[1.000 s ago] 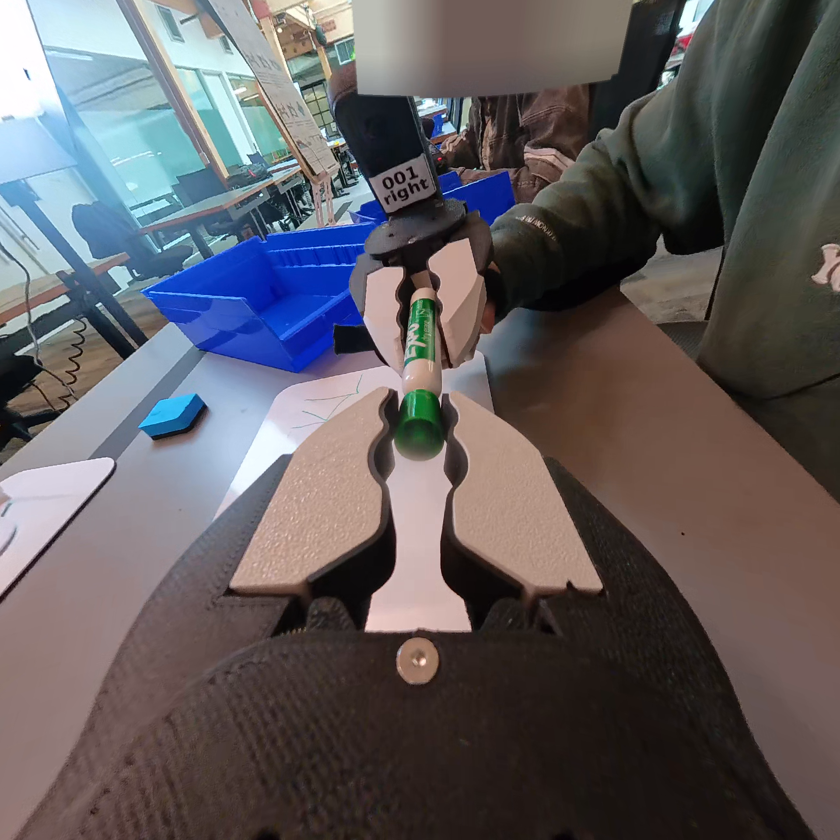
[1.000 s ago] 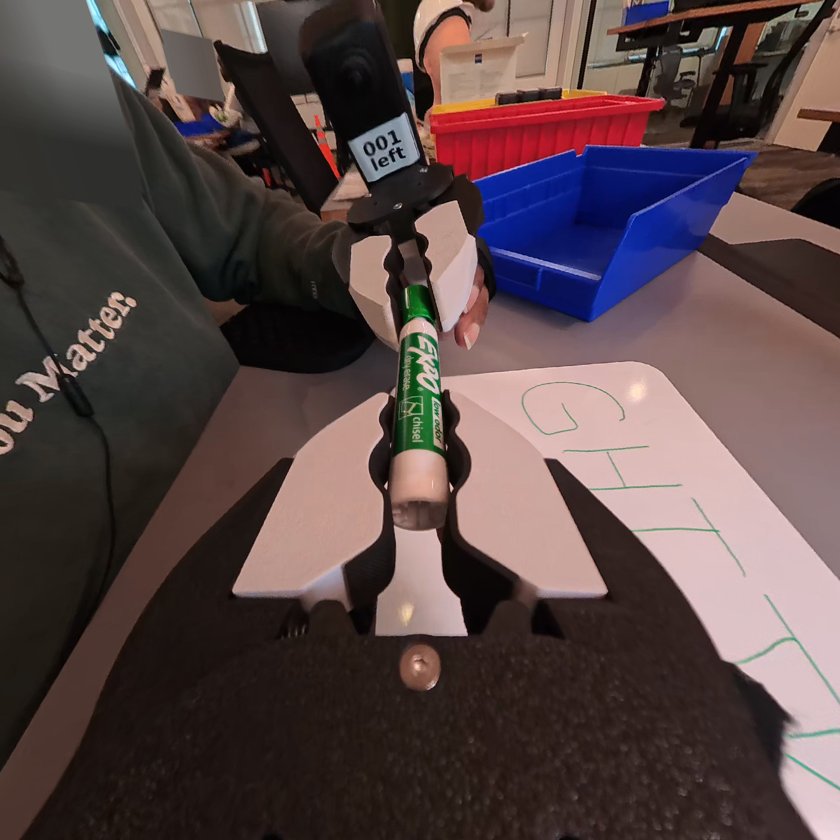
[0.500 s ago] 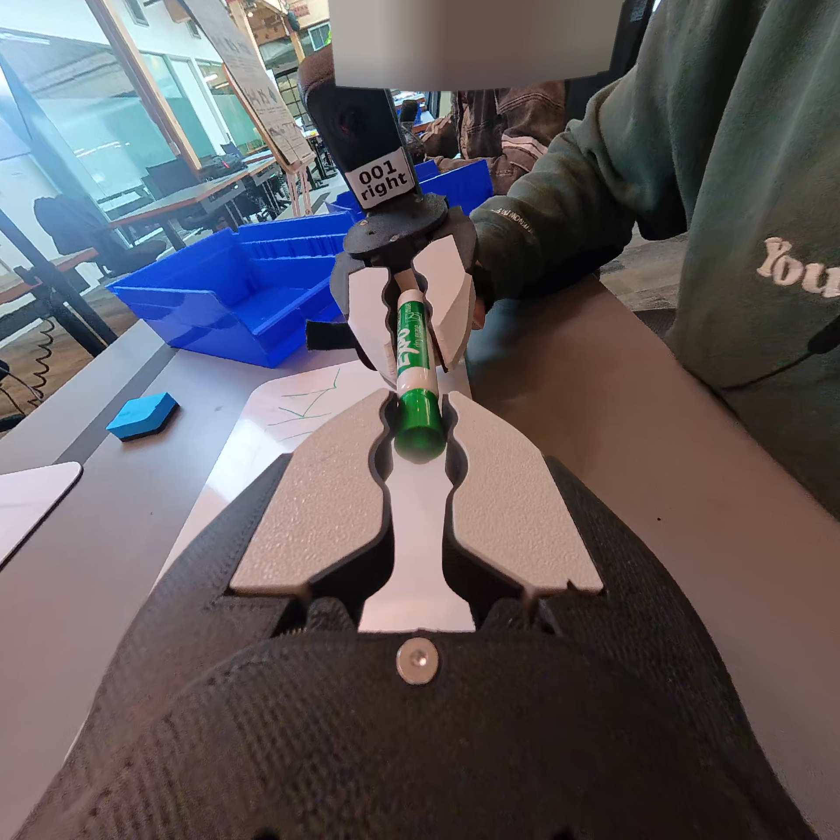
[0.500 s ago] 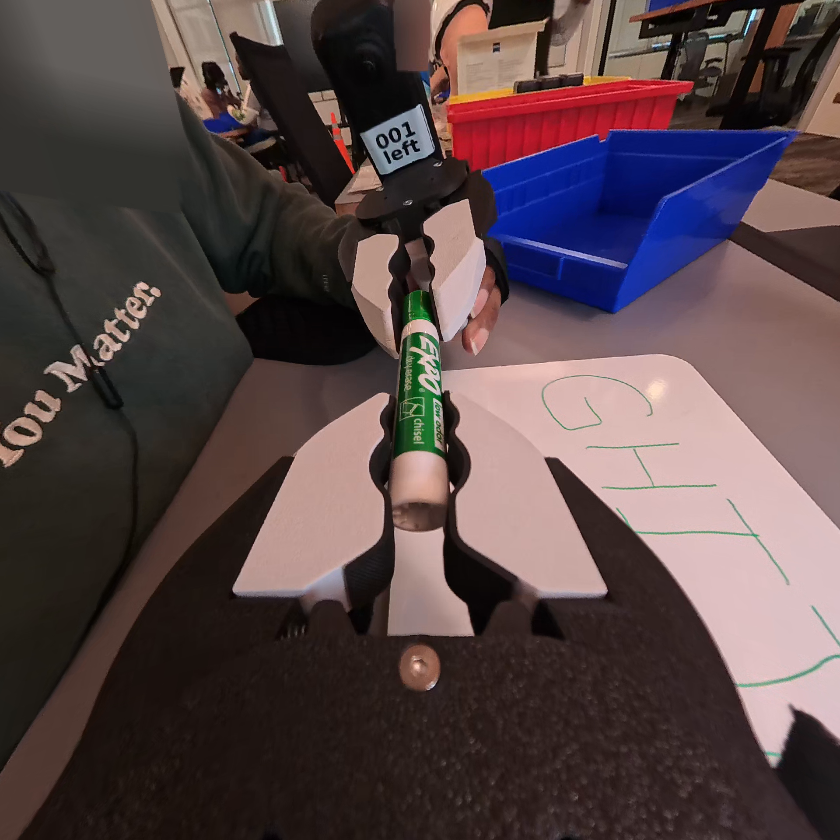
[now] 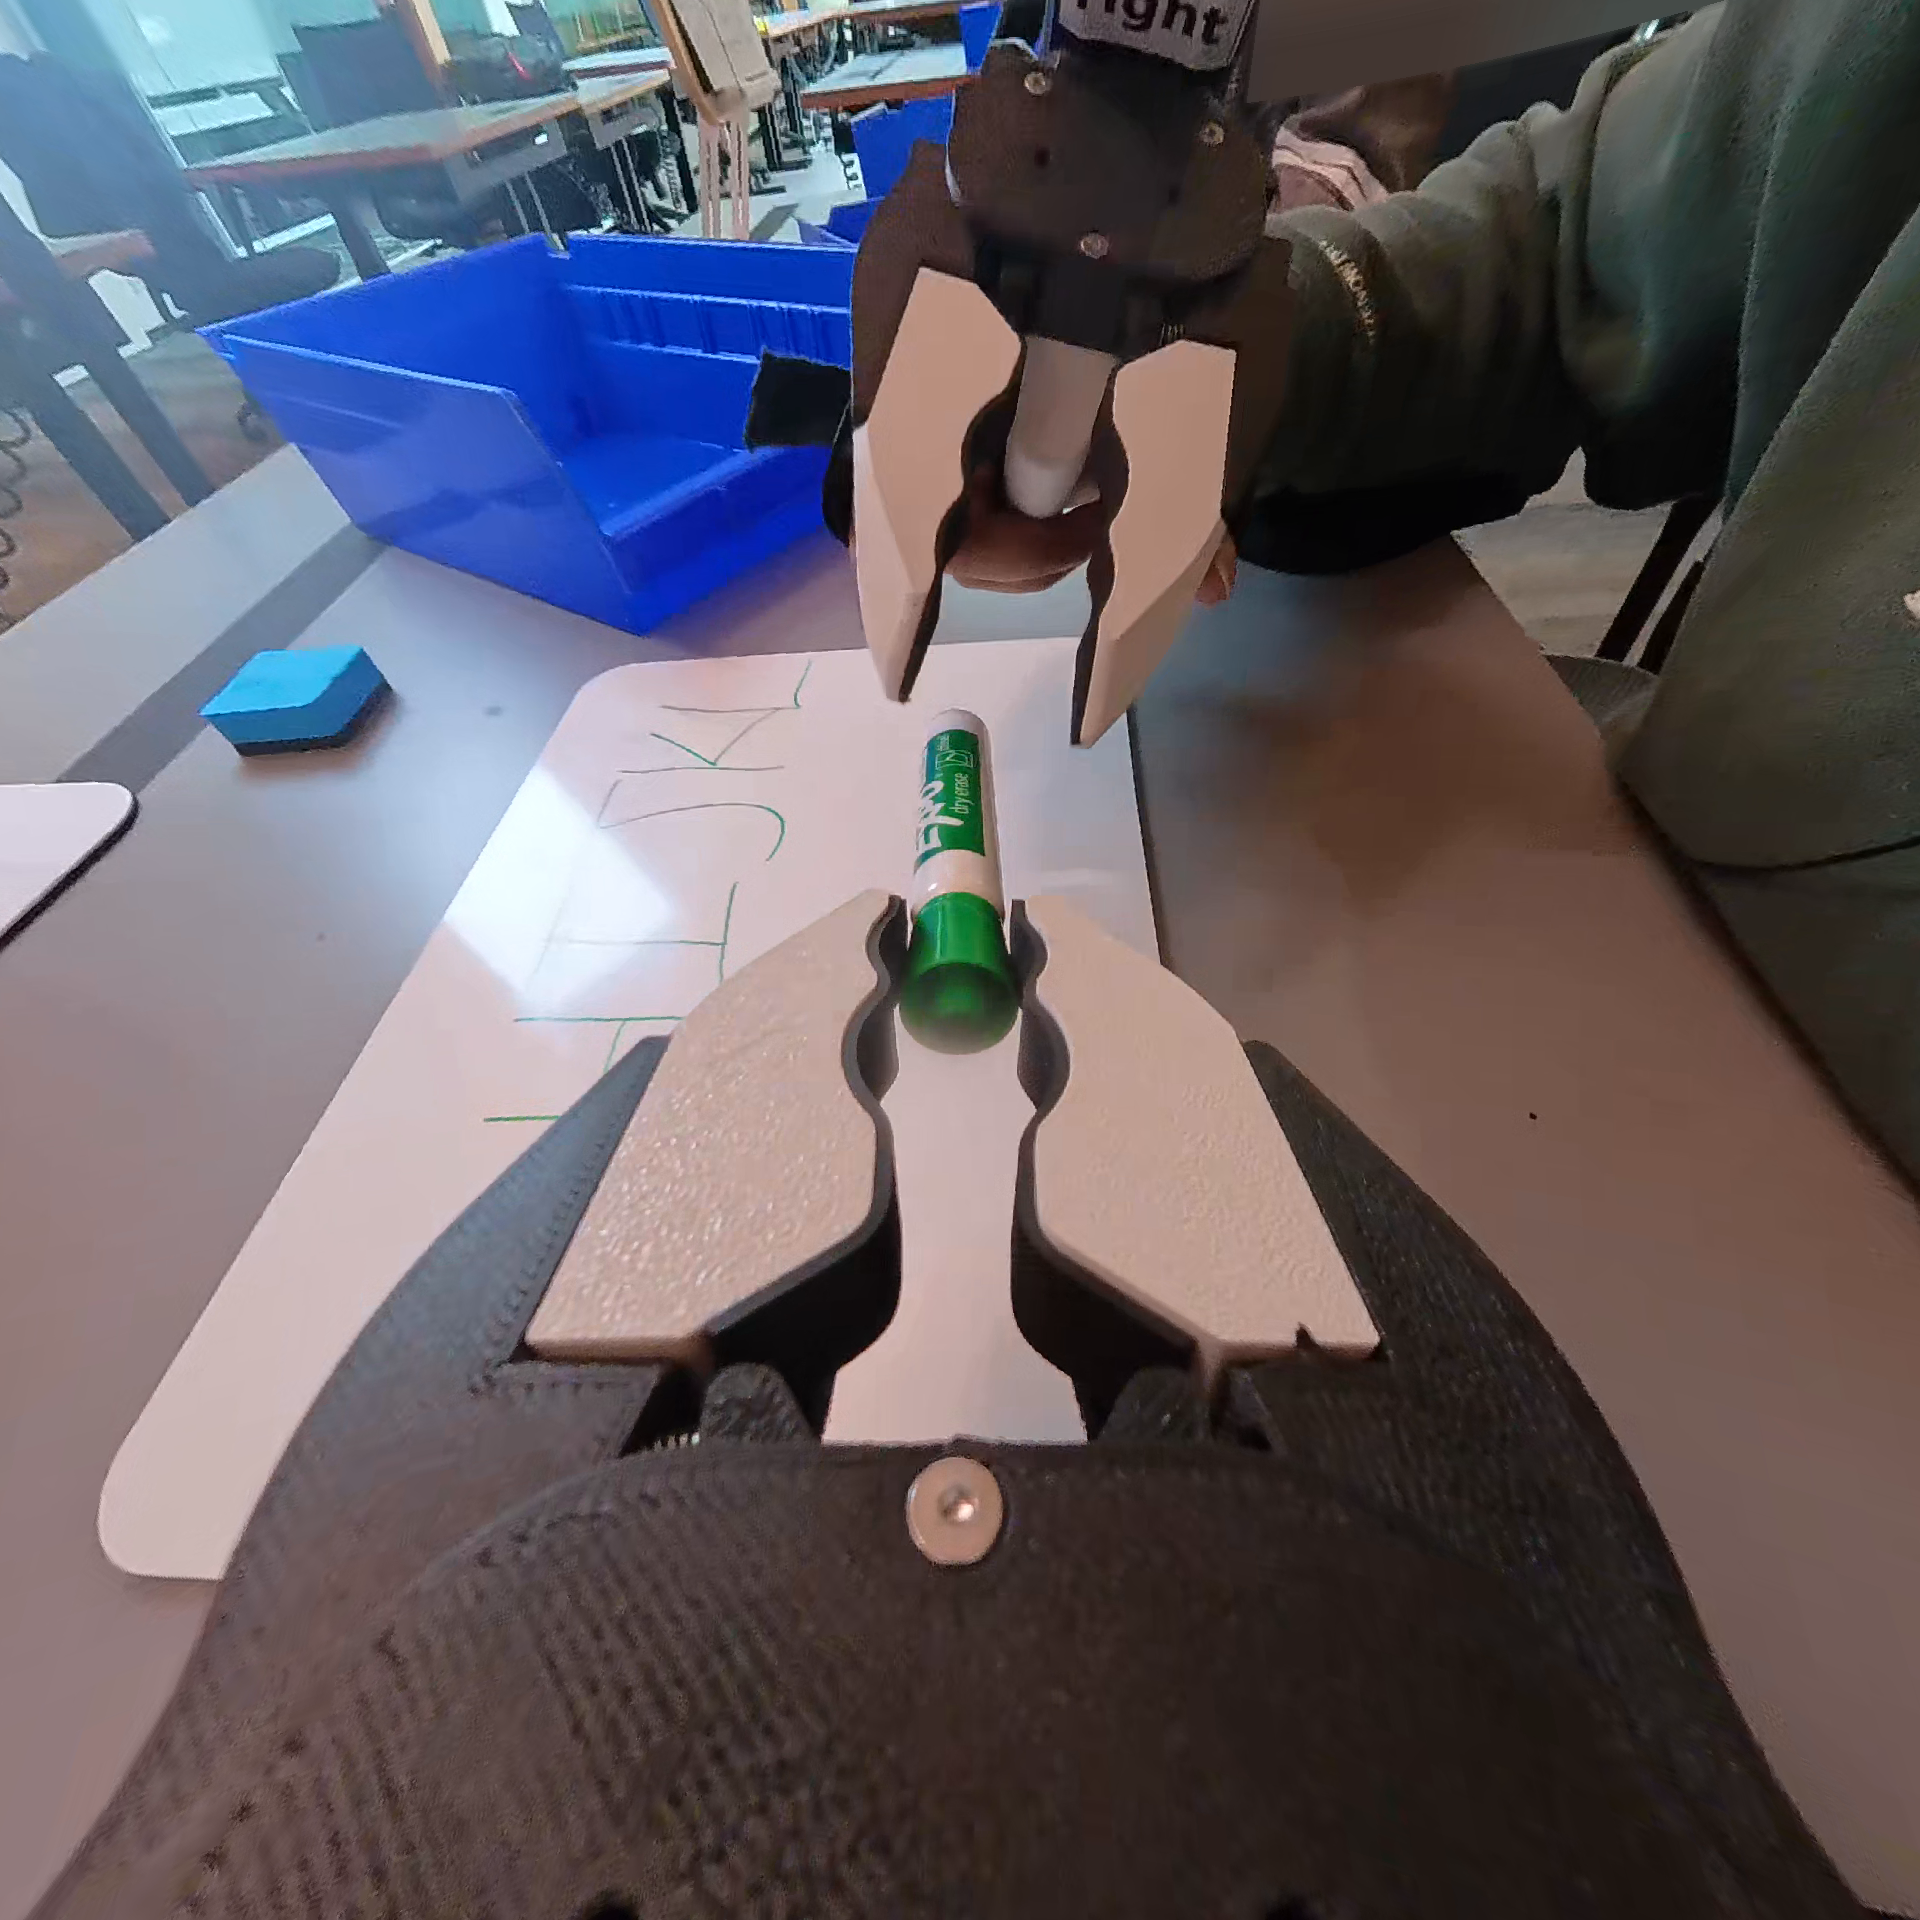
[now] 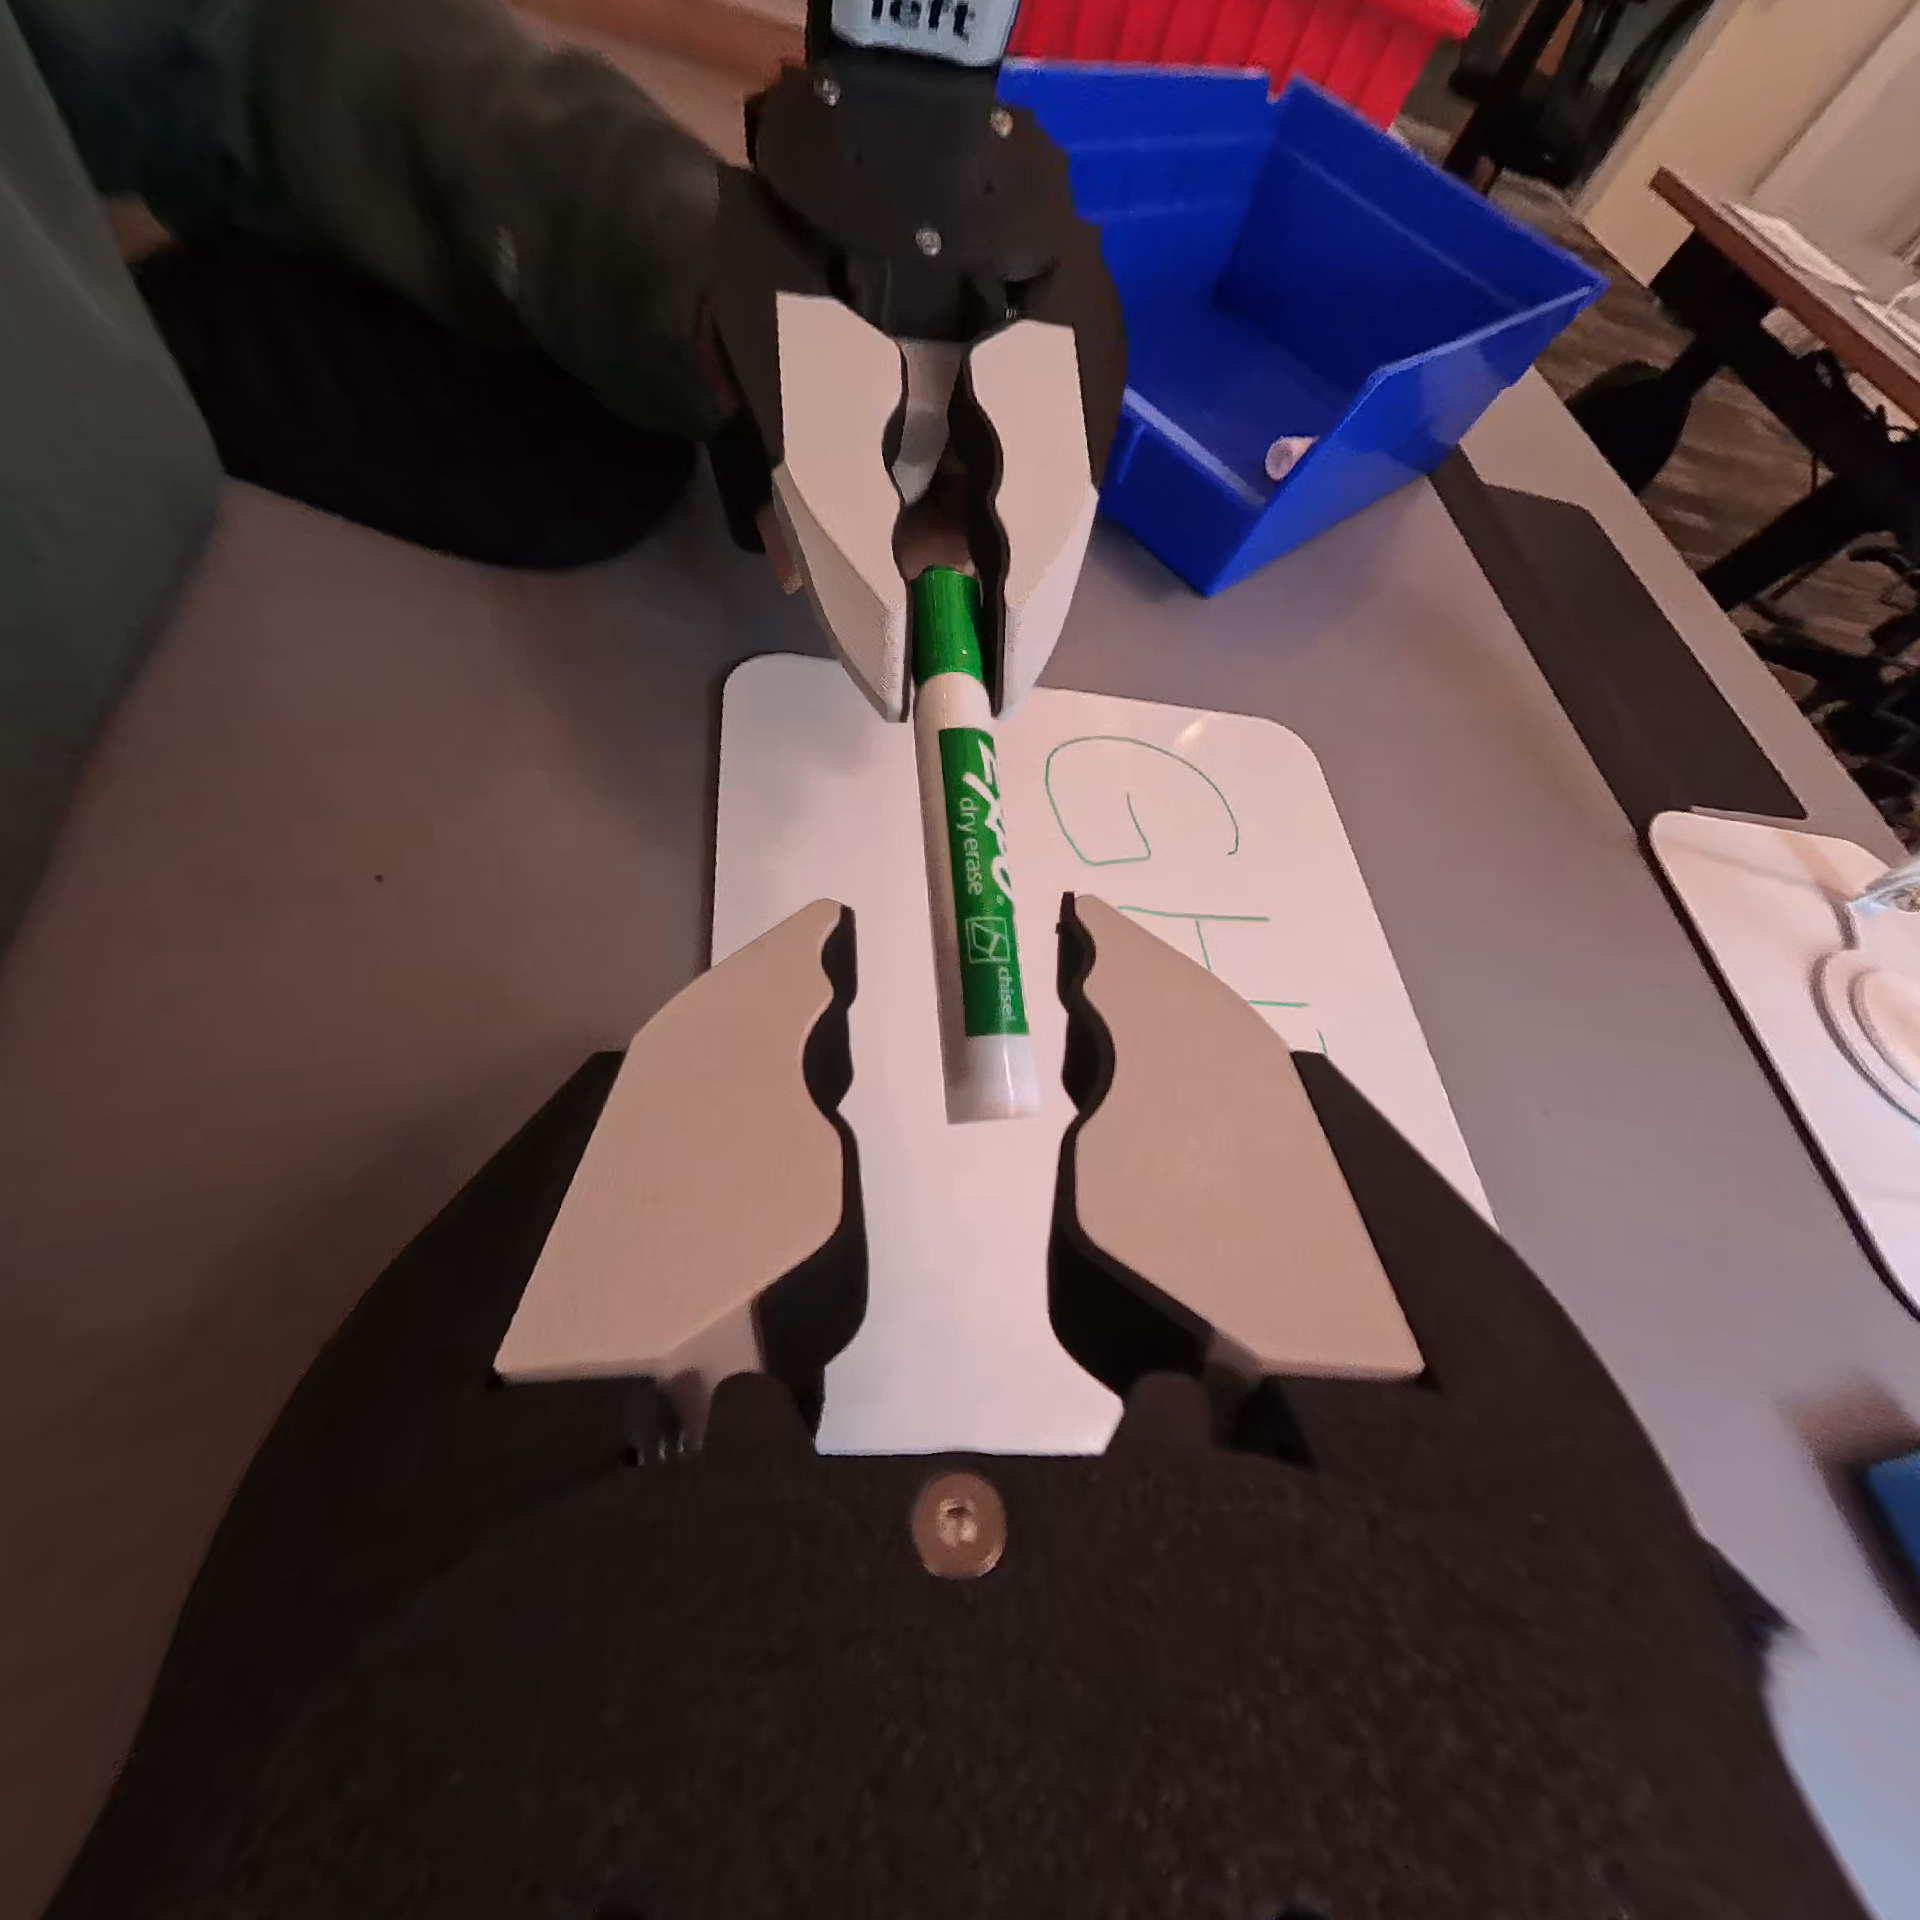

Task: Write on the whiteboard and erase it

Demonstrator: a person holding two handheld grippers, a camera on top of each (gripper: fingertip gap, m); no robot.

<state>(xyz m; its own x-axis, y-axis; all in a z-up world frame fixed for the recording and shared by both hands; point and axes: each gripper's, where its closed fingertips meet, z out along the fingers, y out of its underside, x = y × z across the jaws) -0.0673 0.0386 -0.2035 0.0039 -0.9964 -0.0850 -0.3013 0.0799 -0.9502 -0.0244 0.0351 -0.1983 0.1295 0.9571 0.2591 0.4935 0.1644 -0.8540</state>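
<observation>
My left gripper (image 5: 958, 920) pinches the marker (image 5: 954, 821) by its green cap, barrel stretched out over the whiteboard (image 5: 665, 883). My right gripper (image 6: 956, 920) has its fingers spread wide, either side of the barrel's end without touching. Eraser (image 5: 296, 698) sits beside the board.

Green-capped dry-erase marker (image 5: 954, 883), white barrel w/ green label, capped, angled above the white whiteboard (image 5: 644, 935) bearing green handwritten letters; blue eraser (image 5: 296, 698) lies nearby.
</observation>
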